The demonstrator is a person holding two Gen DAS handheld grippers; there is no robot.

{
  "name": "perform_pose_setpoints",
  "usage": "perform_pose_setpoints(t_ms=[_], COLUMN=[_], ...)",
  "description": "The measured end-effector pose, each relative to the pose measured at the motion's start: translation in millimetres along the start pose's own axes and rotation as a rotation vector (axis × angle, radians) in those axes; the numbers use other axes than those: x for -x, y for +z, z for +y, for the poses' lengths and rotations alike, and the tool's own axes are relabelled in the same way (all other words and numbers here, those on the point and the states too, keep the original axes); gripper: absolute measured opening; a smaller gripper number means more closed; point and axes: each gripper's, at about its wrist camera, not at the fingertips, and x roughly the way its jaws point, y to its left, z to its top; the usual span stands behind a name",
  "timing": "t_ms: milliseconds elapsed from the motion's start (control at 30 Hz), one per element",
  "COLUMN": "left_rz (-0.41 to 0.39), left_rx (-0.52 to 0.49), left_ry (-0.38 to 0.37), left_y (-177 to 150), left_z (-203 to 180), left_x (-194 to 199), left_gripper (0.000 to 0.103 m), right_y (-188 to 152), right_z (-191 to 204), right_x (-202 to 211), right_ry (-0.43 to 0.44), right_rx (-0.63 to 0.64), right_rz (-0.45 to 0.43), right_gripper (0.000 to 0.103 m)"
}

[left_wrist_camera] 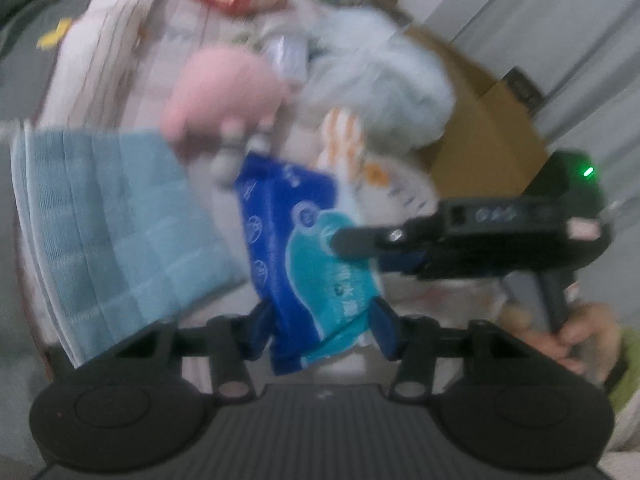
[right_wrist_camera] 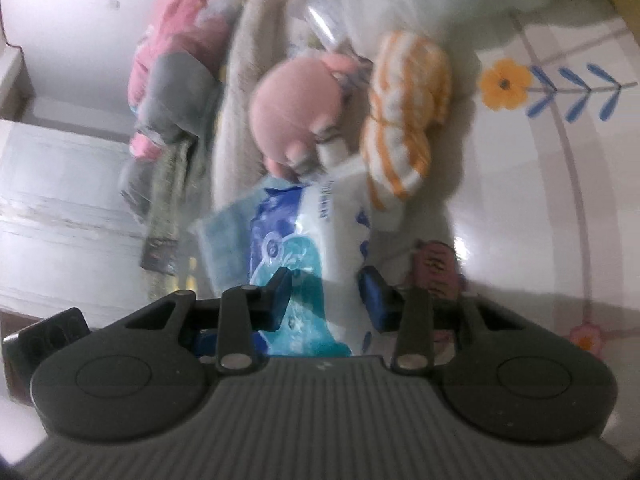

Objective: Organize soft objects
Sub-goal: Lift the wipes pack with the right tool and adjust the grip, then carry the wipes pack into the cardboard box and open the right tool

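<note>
A soft plastic pack of tissues (left_wrist_camera: 304, 248), deep blue at one end and teal with white print at the other, sat between the two tools. In the left wrist view the left gripper (left_wrist_camera: 322, 330) had its blue pads closed against the lower end of the pack, one on each side, and the pack stood up from them at a slight tilt. The right gripper (left_wrist_camera: 352, 242) came in from the right of that view, and one dark finger lay across the teal part of the pack; a hand (left_wrist_camera: 568, 336) in a green sleeve held its handle.

In the right wrist view the right gripper (right_wrist_camera: 324, 300) had the same pack (right_wrist_camera: 304, 240) between its blue pads. The left pad touched the teal face, but whether the right pad pressed the white side was lost in the blur (both views were smeared).

Just behind the pack lay a round pink plush toy (left_wrist_camera: 224, 92) with small pale feet, and beside it a knot of orange-and-white striped cloth (right_wrist_camera: 404, 120). A folded light-blue quilted towel (left_wrist_camera: 120, 216) lay to the left of the pack. All of this rested on a pale glossy cloth printed with an orange flower (right_wrist_camera: 505, 84).
</note>
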Motion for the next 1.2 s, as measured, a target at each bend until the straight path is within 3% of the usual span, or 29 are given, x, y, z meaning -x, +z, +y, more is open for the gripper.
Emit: perform_pose_setpoints(t_ms=[200,433,600,767,967,1200], left_rz=[-0.007,-0.005,-0.008,-0.011,-0.101,-0.207], left_rx=[0.009,-0.002,0.026,0.008,-0.058,-0.221], left_ry=[-0.012,0.038,0.016,0.019,0.022,0.004], left_y=[-1,7,10,6,13,70], left_z=[9,12,16,6,-17,-89], left_x=[-1,-13,-16,-7,30,51], left_gripper=[0.063,0.064,0.064,0.063,0.064,0.064], right_y=[2,6,7,2,3,34], right_z=[-4,-5,-5,2,35,75], right_x=[-5,-15,-22,-25,-5,65], right_ry=[-0.011,-0.019,-0.005,0.009,0.032,0.073], right_rx=[0.023,0.018,0.011,0.015,0.096,0.224], right_rz=[0.037,0.046,0.046,0.055,0.017,-0.144], right_gripper=[0.041,0.047,0.047,0.038,0.036,0.035])
